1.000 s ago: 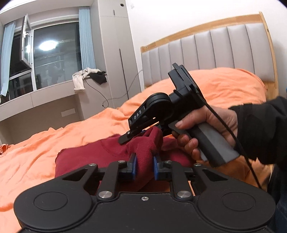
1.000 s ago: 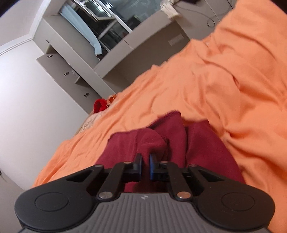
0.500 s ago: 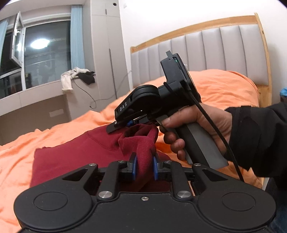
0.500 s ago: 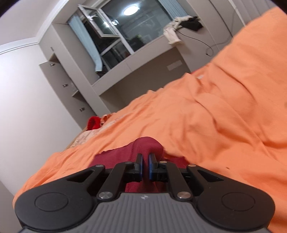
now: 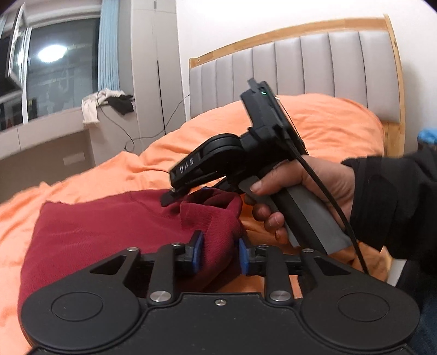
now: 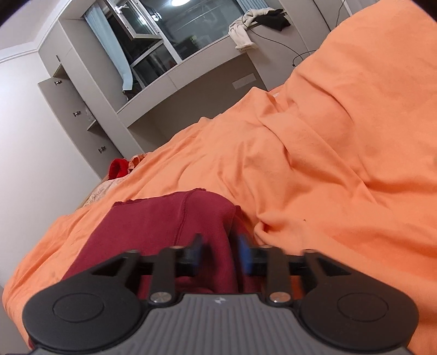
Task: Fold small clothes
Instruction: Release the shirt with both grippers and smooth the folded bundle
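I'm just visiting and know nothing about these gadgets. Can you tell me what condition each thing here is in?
Left gripper: jaws just opening, cloth still between them.
Right gripper: jaws just opened, cloth between them.
Dark red garment: partly folded, one end bunched up.
Orange bedspread: wrinkled.
Window: ajar.
Cabinet door: open.

— What sat between the left claw (image 5: pixel 218 252)'s blue pads?
— A raised fold of the dark red knit garment (image 5: pixel 109 232), jaws just having opened, pads barely touching it.
— And the right claw (image 5: pixel 174 195)?
— Gripped by a hand (image 5: pixel 308 191), tips at the cloth's folded edge, over the orange bedsheet (image 5: pixel 327 123).
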Demonstrator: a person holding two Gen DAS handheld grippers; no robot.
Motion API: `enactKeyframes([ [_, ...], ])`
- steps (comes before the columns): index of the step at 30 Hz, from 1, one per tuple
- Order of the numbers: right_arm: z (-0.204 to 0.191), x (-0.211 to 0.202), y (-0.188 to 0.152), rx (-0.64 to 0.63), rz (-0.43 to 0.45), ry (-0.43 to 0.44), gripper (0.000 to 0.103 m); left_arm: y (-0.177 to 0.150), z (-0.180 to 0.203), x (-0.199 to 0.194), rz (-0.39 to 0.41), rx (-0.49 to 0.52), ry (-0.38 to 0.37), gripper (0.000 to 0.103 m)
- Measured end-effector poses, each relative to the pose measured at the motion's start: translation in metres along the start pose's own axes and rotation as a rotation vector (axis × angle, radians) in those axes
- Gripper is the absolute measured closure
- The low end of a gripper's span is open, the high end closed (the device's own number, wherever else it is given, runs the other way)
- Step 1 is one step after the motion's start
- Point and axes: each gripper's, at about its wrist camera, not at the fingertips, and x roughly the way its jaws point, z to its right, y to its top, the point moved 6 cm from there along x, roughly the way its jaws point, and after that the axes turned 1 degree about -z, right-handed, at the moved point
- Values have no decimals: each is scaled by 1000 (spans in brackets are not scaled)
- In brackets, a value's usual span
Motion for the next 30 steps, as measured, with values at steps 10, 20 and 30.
enactKeyframes([
  [10, -3, -13, -12, -92, -43, -29, 5, 15, -16, -24, 28, -188, -86, 28],
  [20, 3, -29, -21, -51, -52, -32, 0, 49, -65, -63, 139, -280, 115, 1],
  [30, -17, -36, -41, -95, -102, -25, 0, 19, -152, -57, -20, -477, 312, 1],
])
